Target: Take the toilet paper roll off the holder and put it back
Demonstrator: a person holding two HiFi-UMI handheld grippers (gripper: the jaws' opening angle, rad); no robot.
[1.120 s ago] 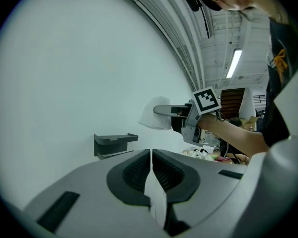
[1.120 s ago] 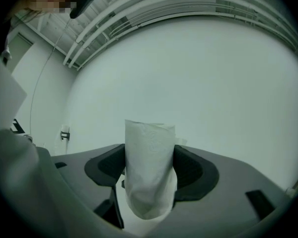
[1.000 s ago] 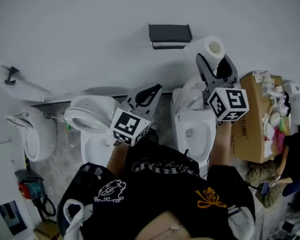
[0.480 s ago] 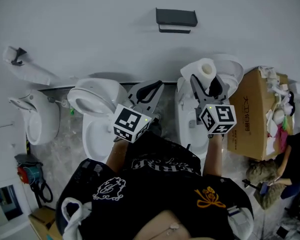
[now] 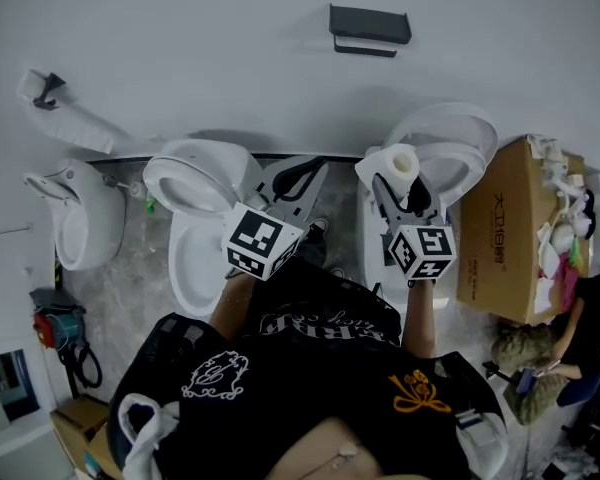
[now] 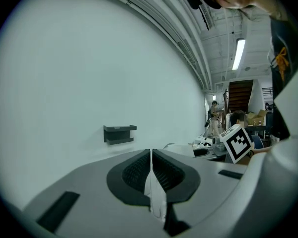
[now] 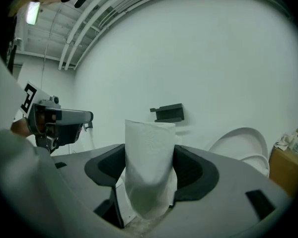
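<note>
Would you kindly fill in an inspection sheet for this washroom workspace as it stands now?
Surface: grey marbled floor, seen between the fixtures.
Job's things: white toilet paper roll is off the black wall-mounted holder, which is bare.
Clutter: open brown cardboard box holding loose items, at the right.
Grippers: right tongs closed on the roll; left tongs shut, empty.
Cables: black looped cord beside a red device, lower left.
Surroundings: plain white wall; white ceramic toilets; a seated person at the right edge.

No print reads clearly: cardboard box (image 5: 500, 253) characters and shirt (image 5: 310, 388) lettering (ornate script) are illegible.
</note>
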